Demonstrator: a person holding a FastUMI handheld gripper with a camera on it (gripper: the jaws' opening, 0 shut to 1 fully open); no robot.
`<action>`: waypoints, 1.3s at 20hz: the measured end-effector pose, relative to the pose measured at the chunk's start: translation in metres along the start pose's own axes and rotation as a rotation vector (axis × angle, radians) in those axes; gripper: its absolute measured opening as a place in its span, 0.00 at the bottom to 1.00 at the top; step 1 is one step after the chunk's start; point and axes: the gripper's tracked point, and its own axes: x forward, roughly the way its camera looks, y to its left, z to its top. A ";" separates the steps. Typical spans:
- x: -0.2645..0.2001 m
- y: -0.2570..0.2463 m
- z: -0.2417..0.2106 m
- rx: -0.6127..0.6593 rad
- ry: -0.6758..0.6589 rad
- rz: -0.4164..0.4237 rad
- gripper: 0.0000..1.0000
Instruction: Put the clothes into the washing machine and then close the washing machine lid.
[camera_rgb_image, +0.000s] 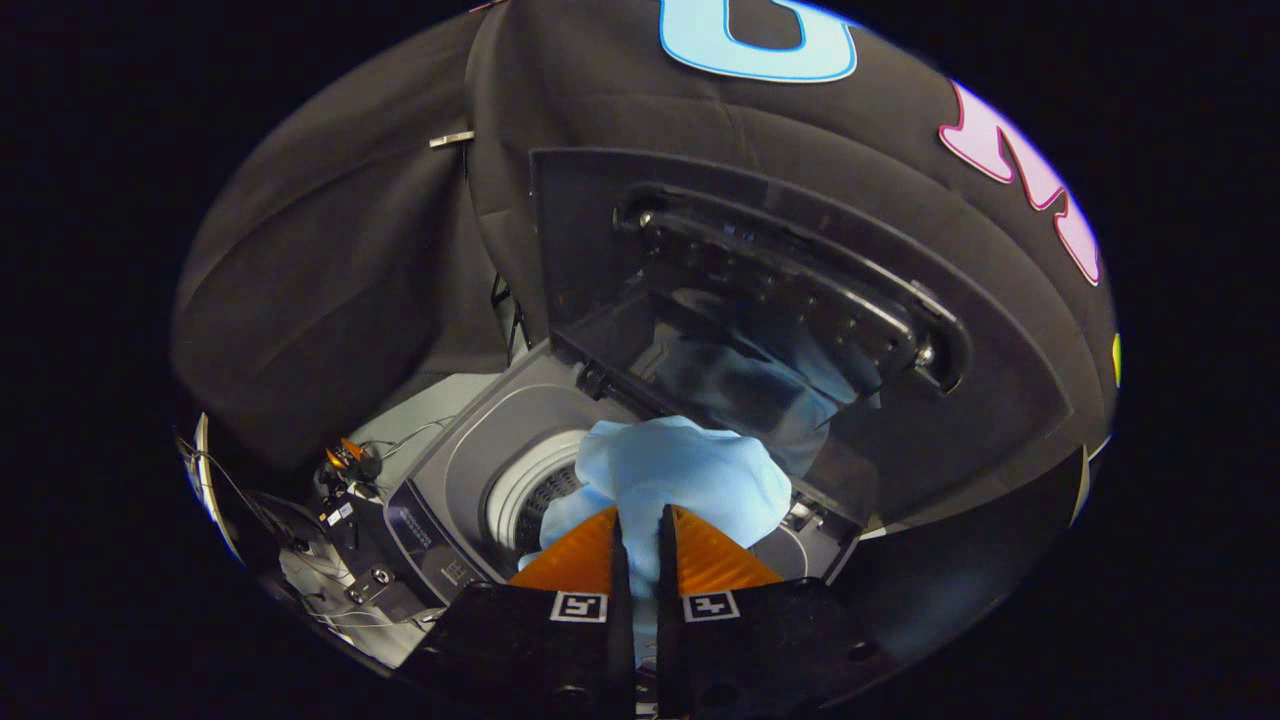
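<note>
A light blue garment (685, 470) bunches between and just ahead of the gripper (640, 535), whose fingers pinch it close together, holding it over the washing machine (450, 500). The drum opening (530, 490) lies just beyond and below. The lid (760, 300) stands raised behind. The cloth is not yet released; dropping it and closing the lid remain.

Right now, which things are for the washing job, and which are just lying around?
For the job: blue cloth pinched in the gripper; washer with its drum; raised lid.
Just lying about: cables and small gear on the floor beside the washer.
</note>
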 end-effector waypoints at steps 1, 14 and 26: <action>0.003 -0.002 -0.001 -0.001 0.005 -0.007 0.13; -0.013 0.020 0.017 -0.047 -0.089 0.082 0.99; -0.068 0.021 0.100 -0.017 -0.474 0.149 0.99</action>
